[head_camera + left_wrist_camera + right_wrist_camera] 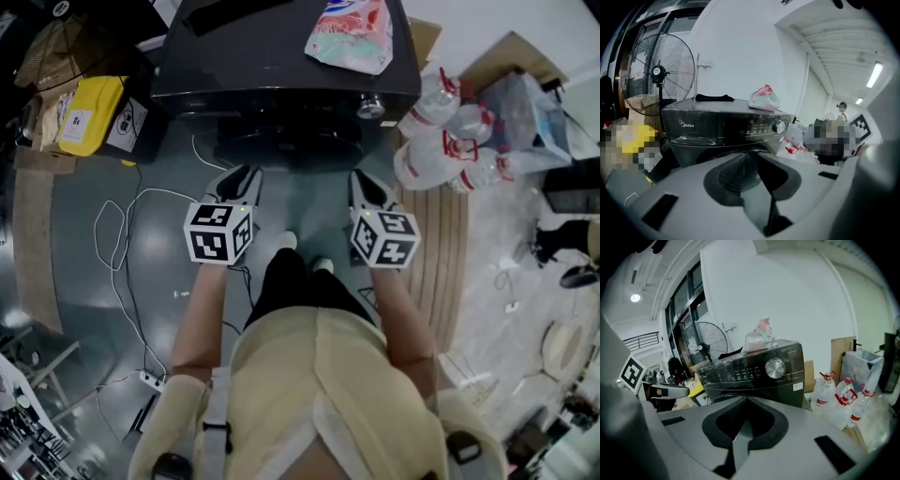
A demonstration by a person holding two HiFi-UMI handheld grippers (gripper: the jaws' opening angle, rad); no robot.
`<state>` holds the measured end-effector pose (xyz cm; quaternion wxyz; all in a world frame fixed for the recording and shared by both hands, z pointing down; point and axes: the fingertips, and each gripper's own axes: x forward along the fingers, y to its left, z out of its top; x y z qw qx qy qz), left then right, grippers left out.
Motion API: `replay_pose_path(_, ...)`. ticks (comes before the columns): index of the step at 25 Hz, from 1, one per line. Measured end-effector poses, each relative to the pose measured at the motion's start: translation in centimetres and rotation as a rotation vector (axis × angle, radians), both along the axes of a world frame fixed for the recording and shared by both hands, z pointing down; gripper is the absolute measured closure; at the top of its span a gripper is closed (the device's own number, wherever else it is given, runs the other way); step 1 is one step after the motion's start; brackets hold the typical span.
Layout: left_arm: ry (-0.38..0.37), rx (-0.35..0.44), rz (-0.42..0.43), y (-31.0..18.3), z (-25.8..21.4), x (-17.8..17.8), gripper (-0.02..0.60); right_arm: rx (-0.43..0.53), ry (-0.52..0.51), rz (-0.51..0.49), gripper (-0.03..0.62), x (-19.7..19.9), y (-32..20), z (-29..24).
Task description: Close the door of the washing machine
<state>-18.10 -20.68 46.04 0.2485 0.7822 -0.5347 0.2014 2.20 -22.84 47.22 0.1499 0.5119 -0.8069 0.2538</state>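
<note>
So the person stands right in front of the dark washing machine (272, 66), with both grippers held out low and aimed at its front. The left tongs (750, 155) are spread a bit, with a small gap at the tips and nothing in it. The right tongs (747, 399) are pressed together and empty too. The door (281, 142) is the round dark bulge on the front, under the control panel, sitting between the two grippers in the head view. It looks pushed flat against the front, but the gripper bodies block most of it up close, so I can't swear it's latched. A pink-and-white bag (352, 33) sits on top of the machine. Clear bottles (441, 141) with red caps are piled just to its right and a yellow box (89, 112) is to its left. A white cable (117, 244) loops over the floor (84, 281). A standing fan (658, 77) is behind the machine's left side.
</note>
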Motion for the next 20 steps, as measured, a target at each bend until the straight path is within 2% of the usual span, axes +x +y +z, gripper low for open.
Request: replay_pose_path(20,0.010,0.002,-0.098,2.7,-0.8,-1.2,0.508,0.027,0.013,-0.070,0.589,-0.9,0.4,-0.7)
